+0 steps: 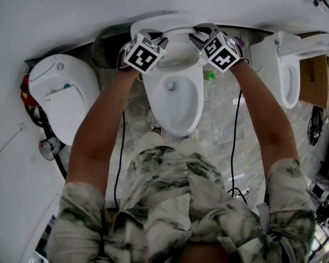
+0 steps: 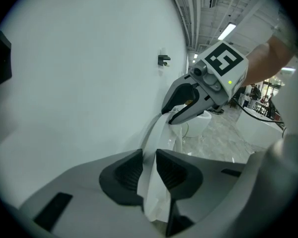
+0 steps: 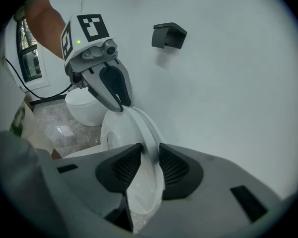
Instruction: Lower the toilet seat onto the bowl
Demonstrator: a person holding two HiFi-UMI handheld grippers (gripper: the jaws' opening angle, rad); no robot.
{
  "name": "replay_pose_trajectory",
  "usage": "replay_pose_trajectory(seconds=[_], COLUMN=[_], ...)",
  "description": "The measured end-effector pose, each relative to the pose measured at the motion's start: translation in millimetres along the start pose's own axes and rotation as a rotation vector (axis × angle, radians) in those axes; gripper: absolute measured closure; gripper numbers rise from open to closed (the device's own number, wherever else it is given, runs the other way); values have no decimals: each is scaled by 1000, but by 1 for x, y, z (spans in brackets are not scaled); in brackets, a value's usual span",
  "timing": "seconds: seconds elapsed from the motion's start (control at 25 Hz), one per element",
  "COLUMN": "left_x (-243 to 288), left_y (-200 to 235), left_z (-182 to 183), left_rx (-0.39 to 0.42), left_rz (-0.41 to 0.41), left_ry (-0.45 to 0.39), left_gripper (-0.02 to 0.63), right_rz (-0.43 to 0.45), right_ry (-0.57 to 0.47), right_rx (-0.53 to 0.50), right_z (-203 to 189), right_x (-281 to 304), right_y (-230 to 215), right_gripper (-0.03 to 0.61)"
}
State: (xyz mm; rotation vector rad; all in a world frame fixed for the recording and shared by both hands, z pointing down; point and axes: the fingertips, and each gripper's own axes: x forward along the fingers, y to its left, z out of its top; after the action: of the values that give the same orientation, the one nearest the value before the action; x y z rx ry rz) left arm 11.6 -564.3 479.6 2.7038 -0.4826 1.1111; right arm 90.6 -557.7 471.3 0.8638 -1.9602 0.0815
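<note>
Head view has the toilet seat tipped up at the back of the bowl, close to the white wall, so it's not down on the rim yet. Both arms reach out to it, one on each side.

Left gripper view: the left hand-held gripper is clamped on the seat's thin white edge, ribbed pads pressing on it from both sides. Right gripper view is pretty much the same story: the right hand-held gripper is closed on the seat's rim on the other side, and the seat curves up and away between its jaws. Each gripper shows up in the other's camera, biting the seat further along.

Around that: grey marbled floor, another toilet with its lid shut off to the left, one more toilet to the right with a cardboard box beside it, and a dark round bin by the wall. Small black bracket is mounted on the wall too.
</note>
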Motion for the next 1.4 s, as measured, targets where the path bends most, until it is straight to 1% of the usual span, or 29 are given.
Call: replay_pose_trajectory(seconds=[0.68,1.4], left_x=[-17,-45], left_y=[-48,-114], left_z=[-3,-24], left_rx=[-12,-12], left_rz=[33,71], left_ry=[-15,-2], left_gripper=[512,502], right_rz=[22,47], right_ry=[-52,-80], right_rx=[-34,-106], right_z=[-16,-33], right_x=[-40,-86], right_y=[31,90], right_gripper=[456,463])
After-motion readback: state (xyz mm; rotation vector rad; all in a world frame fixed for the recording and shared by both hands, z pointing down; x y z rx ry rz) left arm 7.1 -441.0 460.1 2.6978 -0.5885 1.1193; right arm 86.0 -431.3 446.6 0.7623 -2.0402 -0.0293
